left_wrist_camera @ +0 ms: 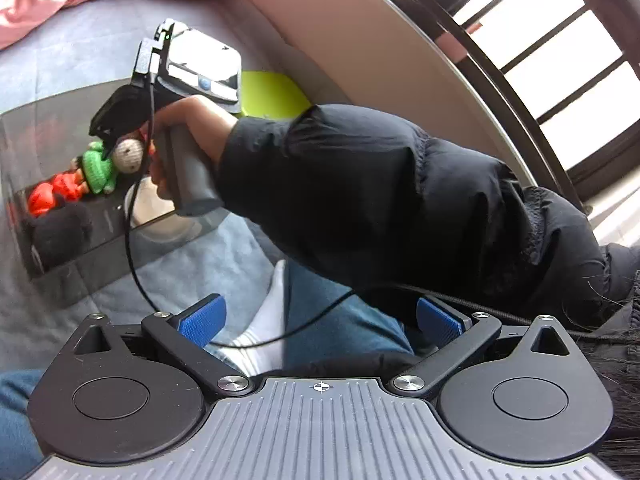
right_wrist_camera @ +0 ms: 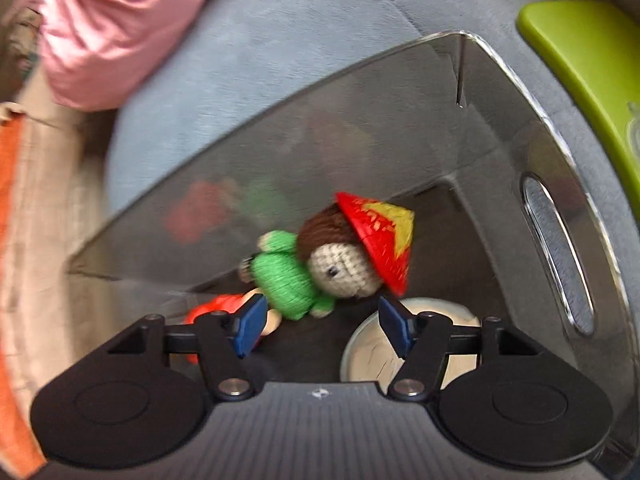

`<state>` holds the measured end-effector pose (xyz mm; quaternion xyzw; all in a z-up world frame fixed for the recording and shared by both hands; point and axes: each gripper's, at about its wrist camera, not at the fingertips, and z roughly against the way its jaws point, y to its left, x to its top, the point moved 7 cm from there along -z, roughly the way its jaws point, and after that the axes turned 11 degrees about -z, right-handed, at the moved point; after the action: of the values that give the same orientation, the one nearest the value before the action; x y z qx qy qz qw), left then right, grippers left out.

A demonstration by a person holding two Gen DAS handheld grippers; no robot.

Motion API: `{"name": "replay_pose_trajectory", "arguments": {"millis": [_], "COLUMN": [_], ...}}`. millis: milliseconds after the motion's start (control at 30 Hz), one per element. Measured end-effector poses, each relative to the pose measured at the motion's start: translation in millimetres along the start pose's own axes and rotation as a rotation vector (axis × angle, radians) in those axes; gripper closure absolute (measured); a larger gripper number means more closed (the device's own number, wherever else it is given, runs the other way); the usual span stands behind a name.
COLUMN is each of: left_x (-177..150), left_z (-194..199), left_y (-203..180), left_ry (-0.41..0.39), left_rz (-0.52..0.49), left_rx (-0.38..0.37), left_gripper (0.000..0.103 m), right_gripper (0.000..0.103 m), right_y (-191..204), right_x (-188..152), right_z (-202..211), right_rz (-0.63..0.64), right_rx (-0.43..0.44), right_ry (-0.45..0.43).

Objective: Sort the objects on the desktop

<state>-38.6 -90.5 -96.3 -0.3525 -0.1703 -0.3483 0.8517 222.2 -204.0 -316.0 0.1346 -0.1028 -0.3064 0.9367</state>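
The clear bin [right_wrist_camera: 500,128], a smoke-tinted plastic box with a slotted handle, sits on a blue-grey bed cover and already holds several things. Largest among them in the left wrist view is a dark fuzzy toy [left_wrist_camera: 60,236], then a round cream tin [right_wrist_camera: 368,352], then the knitted doll [right_wrist_camera: 316,268] in green with a red cone hat, lying on the bin floor, and a small red figure [left_wrist_camera: 52,194] beside it. The right gripper [right_wrist_camera: 320,322] points down into the bin just above the doll, jaws apart with nothing pressed between them. The left gripper [left_wrist_camera: 320,316] hangs well back over the person's lap, jaws wide and empty. By my judgement the sorting is well along; whether more things wait outside the bin cannot be told.
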Motion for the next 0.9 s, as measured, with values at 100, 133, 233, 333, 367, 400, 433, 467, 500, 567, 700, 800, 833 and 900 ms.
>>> {"name": "replay_pose_trajectory", "arguments": {"millis": [100,133,233,333,367,400,433,467,500,567,700,800,833,900], "left_x": [-1.7,-2.5,-7.5,-9.2,-9.3,-9.5,-9.6,-9.9,-10.6,-13.4,-20.6,-20.3,-18.3,-12.6], "left_z": [-6.0,-7.0,-2.7,1.1,1.5,1.5,1.0,0.7,1.2,3.7,13.2,18.5,18.4,18.2], "left_y": [8.3,10.9,19.7,28.5,31.5,34.2,36.6,38.6,40.0,42.0,48.5,60.2,64.6,67.2], "left_ry": [0.006,0.007,-0.001,-0.019,-0.026,-0.031,-0.036,-0.039,-0.041,-0.043,-0.043,-0.04,-0.027,-0.014], "left_rz": [0.035,0.046,0.07,0.106,0.125,0.142,0.161,0.178,0.188,0.195,0.185,0.193,0.187,0.168], "left_rx": [0.002,0.002,-0.005,-0.021,-0.031,-0.039,-0.047,-0.054,-0.056,-0.048,0.014,0.095,0.148,0.205], "left_gripper": [0.0,0.0,0.0,0.0,0.0,0.0,0.0,0.0,0.0,0.0,0.0,0.0,0.0,0.0], "right_gripper": [0.036,0.036,0.038,0.063,0.071,0.083,0.094,0.1,0.1,0.1,0.077,0.045,0.039,0.032], "right_y": [0.4,-0.5,-4.6,-10.0,-12.1,-15.8,-20.1,-22.9,-25.5,-26.0,-19.1,5.2,14.5,31.1], "right_x": [1.2,1.4,2.1,-2.8,-3.9,-5.0,-5.6,-6.1,-6.5,-5.5,-6.0,-16.9,-23.9,-41.6], "right_z": [-15.9,-19.3,-26.2,-17.4,-12.9,-8.0,-3.2,1.2,5.3,9.4,23.3,58.8,66.1,66.6], "right_rz": [-0.037,-0.052,-0.074,-0.062,-0.067,-0.091,-0.118,-0.131,-0.141,-0.129,-0.072,0.063,0.103,0.127], "right_rx": [-0.05,-0.061,-0.094,-0.103,-0.085,-0.068,-0.069,-0.073,-0.077,-0.087,-0.049,0.048,0.077,0.123], "right_ry": [0.023,0.028,0.006,-0.023,-0.026,-0.026,-0.035,-0.049,-0.061,-0.076,-0.067,-0.107,-0.072,0.089]}}
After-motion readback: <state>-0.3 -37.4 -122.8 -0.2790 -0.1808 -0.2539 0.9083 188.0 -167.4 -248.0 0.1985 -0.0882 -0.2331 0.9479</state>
